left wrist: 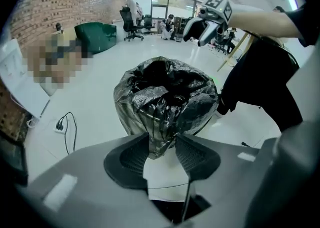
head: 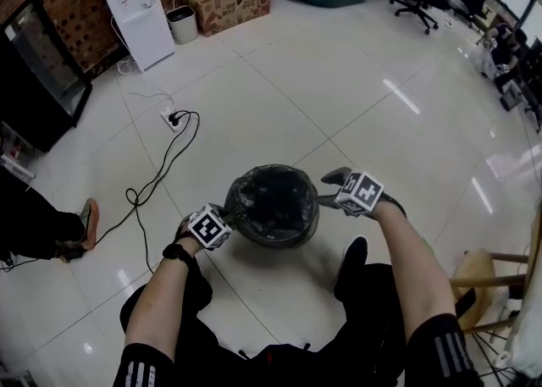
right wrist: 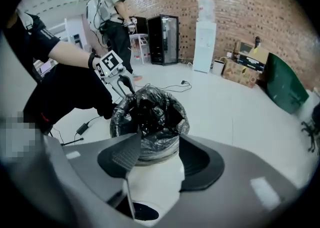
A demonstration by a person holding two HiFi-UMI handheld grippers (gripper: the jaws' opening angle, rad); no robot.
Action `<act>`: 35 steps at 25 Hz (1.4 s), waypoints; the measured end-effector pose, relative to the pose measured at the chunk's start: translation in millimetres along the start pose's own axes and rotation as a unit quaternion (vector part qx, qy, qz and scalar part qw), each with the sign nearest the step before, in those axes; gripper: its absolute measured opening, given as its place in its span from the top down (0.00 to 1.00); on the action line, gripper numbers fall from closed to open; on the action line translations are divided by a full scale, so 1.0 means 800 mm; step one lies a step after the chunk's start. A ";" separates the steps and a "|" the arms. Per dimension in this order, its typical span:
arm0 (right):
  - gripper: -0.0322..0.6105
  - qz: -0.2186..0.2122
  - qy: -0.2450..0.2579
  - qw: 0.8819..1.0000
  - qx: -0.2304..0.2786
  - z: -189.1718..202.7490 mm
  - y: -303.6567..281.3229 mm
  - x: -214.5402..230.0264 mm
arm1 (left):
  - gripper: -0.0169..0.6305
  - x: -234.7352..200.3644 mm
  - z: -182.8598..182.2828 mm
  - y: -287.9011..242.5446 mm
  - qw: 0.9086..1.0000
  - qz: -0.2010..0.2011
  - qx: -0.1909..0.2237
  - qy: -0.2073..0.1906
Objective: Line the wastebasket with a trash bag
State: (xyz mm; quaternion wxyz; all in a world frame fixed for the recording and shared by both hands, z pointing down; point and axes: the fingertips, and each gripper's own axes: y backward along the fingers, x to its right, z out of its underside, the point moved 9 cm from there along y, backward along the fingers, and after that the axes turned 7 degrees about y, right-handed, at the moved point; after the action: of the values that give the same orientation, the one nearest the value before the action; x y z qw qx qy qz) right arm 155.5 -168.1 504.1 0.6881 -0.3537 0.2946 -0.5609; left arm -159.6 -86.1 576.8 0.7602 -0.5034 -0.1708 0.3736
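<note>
Standing on the pale tiled floor (head: 364,97), the wastebasket (head: 276,238) is just ahead of the person's knees. A black trash bag (head: 271,195) is tucked inside it. The bag's crinkled edge is folded over the rim and hangs down the wastebasket's outer wall.

The left hand-held gripper (head: 225,212) sits at the wastebasket's left side, close to the rim. In its own view, the left hand-held gripper (left wrist: 162,141) has its jaws part spread. A hanging fold of the bag shows between the tips, and the pads do not clearly press on it.

The right hand-held gripper (head: 327,190) hangs off the wastebasket's right side, slightly clear of the rim. In its own view, the right hand-held gripper (right wrist: 157,144) has its jaws spread wide with nothing caught between them. The bagged rim lies beyond and below the tips.

A black cable (head: 161,165) trails across the floor to the wastebasket's left. A white water dispenser (head: 135,8) and a cardboard box (head: 227,6) stand well beyond the wastebasket, against a brick wall. The person's dark shoe (head: 352,260) rests on the floor near the wastebasket's right side.
</note>
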 end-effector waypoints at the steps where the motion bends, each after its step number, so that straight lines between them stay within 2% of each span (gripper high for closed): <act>1: 0.57 -0.011 0.010 1.000 -0.012 0.001 -0.006 0.005 | 0.72 0.000 -0.001 -0.006 1.000 0.000 -0.002 -0.004; 5: 0.56 -0.055 0.071 0.993 -0.074 0.009 -0.037 0.010 | 0.68 -0.005 -0.006 -0.018 1.000 0.002 -0.007 -0.016; 8: 0.50 -0.075 0.163 0.975 -0.134 0.016 -0.058 0.007 | 0.65 -0.005 -0.019 -0.018 0.999 0.012 0.003 -0.038; 10: 0.45 -0.082 0.190 0.968 -0.140 0.016 -0.064 0.008 | 0.62 -0.005 -0.022 -0.021 0.999 0.016 -0.004 -0.046; 18: 0.45 -0.116 0.175 0.966 -0.150 0.034 -0.096 0.008 | 0.59 -0.007 -0.018 -0.048 0.995 0.008 -0.038 -0.090; 22: 0.45 -0.121 0.192 0.961 -0.159 0.044 -0.102 0.005 | 0.59 -0.010 -0.018 -0.049 0.995 0.008 -0.043 -0.089; 29: 0.45 -0.104 0.198 0.965 -0.140 0.053 -0.131 0.004 | 0.58 -0.003 -0.017 -0.062 0.994 0.013 -0.049 -0.096; 35: 0.45 -0.105 0.175 0.969 -0.140 0.073 -0.149 0.002 | 0.57 0.001 -0.013 -0.077 0.994 0.019 -0.058 -0.088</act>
State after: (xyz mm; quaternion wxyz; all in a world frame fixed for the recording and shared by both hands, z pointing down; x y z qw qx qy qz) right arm 135.8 -175.1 634.9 0.5068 -0.3716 0.4472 -0.6365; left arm -128.1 -105.7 626.8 0.7044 -0.5152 -0.2483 0.4203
